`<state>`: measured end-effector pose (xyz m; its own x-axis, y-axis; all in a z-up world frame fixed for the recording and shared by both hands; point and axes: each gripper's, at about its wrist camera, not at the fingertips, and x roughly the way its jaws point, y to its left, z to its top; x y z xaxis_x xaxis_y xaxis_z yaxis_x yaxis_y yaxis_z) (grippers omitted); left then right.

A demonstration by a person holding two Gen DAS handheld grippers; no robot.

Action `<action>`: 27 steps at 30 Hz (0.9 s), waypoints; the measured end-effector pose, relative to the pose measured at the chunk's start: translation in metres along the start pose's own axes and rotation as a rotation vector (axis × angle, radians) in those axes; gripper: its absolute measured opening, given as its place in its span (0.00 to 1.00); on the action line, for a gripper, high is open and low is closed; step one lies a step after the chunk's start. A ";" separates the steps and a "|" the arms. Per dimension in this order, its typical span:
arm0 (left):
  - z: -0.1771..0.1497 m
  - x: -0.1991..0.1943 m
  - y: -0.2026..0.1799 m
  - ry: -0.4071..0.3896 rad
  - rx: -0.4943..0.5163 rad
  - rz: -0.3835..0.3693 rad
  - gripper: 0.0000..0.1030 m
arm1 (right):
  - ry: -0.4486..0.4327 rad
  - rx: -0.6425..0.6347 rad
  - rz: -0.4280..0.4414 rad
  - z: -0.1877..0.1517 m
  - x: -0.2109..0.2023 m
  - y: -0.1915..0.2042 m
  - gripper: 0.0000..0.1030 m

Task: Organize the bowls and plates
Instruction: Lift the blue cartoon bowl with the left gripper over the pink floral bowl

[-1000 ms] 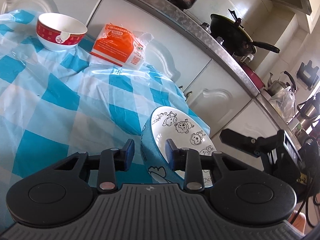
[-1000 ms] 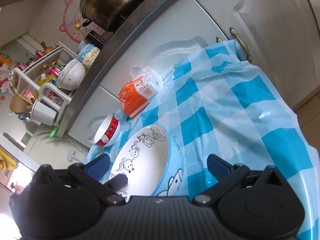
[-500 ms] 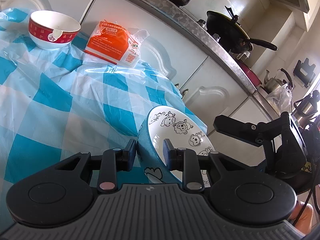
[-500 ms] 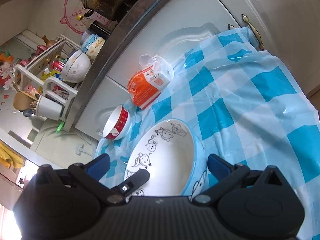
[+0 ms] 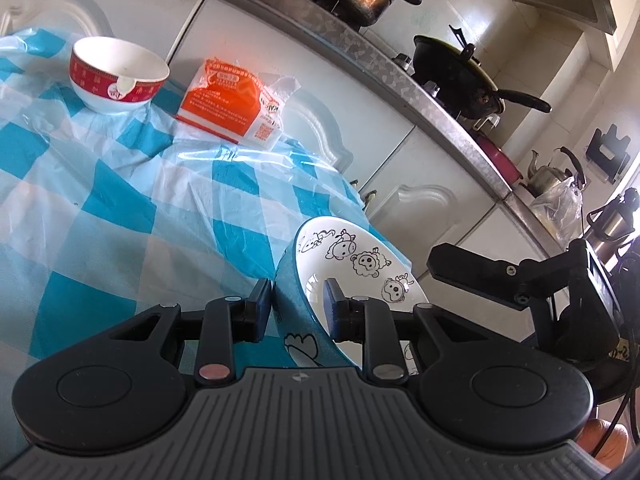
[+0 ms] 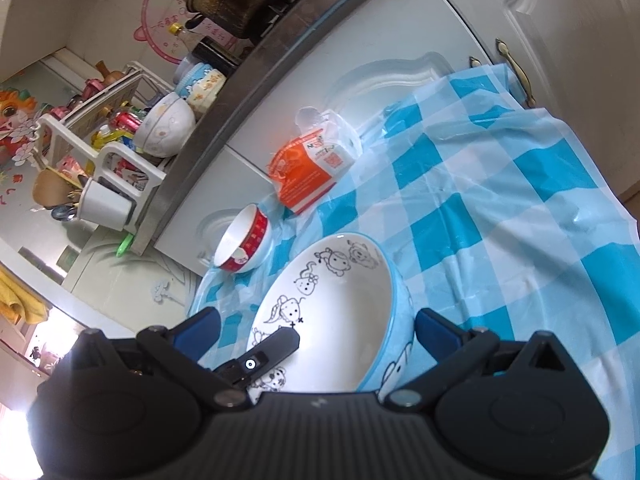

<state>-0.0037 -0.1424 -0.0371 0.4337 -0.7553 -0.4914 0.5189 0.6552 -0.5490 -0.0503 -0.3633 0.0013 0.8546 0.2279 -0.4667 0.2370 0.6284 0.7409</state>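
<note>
Since a second ago the left claw [image 5: 298, 308] has been closing its jaws onto the near rim of the wide blue bowl with a white inside and black cartoon animals [image 5: 352, 276], and the wall of that bowl now sits pinched between the two pads, one outside and one inside. The bowl is tilted, near the edge of the tabletop covered with a blue-and-white checked plastic cloth [image 5: 120, 208]. The right claw [image 6: 316, 326] stands wide open around the same bowl [image 6: 336, 312], its blue pads apart from the rim on either side and gripping nothing. Farther back on the cloth a small red-banded white bowl [image 5: 118, 76] stands upright, with an orange-and-white packet [image 5: 232, 104] just beside it, against the white cabinet doors [image 5: 256, 44].
</note>
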 end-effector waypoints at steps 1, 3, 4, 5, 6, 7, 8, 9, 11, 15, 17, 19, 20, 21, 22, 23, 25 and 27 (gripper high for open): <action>0.000 -0.003 -0.001 -0.003 0.001 -0.002 0.26 | -0.002 -0.003 0.003 0.000 -0.001 0.002 1.00; 0.001 -0.008 -0.002 -0.009 0.005 -0.006 0.26 | -0.006 -0.006 0.011 0.000 -0.004 0.005 1.00; 0.001 -0.011 -0.002 -0.013 0.008 -0.008 0.26 | -0.008 -0.009 0.016 0.000 -0.005 0.006 1.00; 0.001 -0.014 -0.003 -0.016 0.009 -0.011 0.26 | -0.010 -0.012 0.021 -0.001 -0.007 0.008 1.00; 0.001 -0.018 -0.004 -0.018 0.010 -0.013 0.26 | -0.012 -0.014 0.025 -0.001 -0.009 0.010 1.00; 0.001 -0.021 -0.005 -0.021 0.013 -0.014 0.26 | -0.014 -0.016 0.029 -0.002 -0.011 0.011 1.00; 0.001 -0.024 -0.006 -0.023 0.019 -0.014 0.25 | -0.016 -0.017 0.035 -0.003 -0.013 0.013 1.00; 0.000 -0.027 -0.007 -0.026 0.023 -0.013 0.25 | -0.018 -0.019 0.040 -0.003 -0.015 0.014 1.00; -0.001 -0.033 -0.009 -0.030 0.031 -0.013 0.25 | -0.021 -0.022 0.049 -0.005 -0.018 0.017 1.00; -0.004 -0.045 -0.013 -0.035 0.037 -0.012 0.25 | -0.029 -0.028 0.068 -0.010 -0.027 0.024 1.00; -0.006 -0.050 -0.015 -0.037 0.042 -0.008 0.25 | -0.032 -0.030 0.079 -0.013 -0.032 0.027 1.00; -0.008 -0.056 -0.017 -0.039 0.044 -0.004 0.25 | -0.035 -0.033 0.089 -0.016 -0.038 0.031 1.00; -0.009 -0.059 -0.018 -0.040 0.047 0.000 0.25 | -0.037 -0.035 0.094 -0.018 -0.040 0.034 1.00; -0.010 -0.062 -0.020 -0.041 0.050 0.002 0.25 | -0.038 -0.037 0.098 -0.020 -0.043 0.035 1.00; -0.012 -0.065 -0.021 -0.042 0.052 0.004 0.25 | -0.038 -0.039 0.101 -0.022 -0.046 0.037 1.00; -0.012 -0.067 -0.022 -0.043 0.053 0.006 0.25 | -0.038 -0.042 0.101 -0.025 -0.048 0.039 1.00; -0.015 -0.072 -0.024 -0.041 0.058 0.006 0.25 | -0.038 -0.047 0.099 -0.029 -0.053 0.041 1.00; -0.017 -0.078 -0.026 -0.042 0.067 0.009 0.25 | -0.040 -0.046 0.104 -0.034 -0.058 0.042 1.00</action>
<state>-0.0632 -0.1007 0.0041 0.4682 -0.7506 -0.4662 0.5626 0.6601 -0.4978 -0.1053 -0.3249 0.0432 0.8913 0.2645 -0.3683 0.1257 0.6363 0.7611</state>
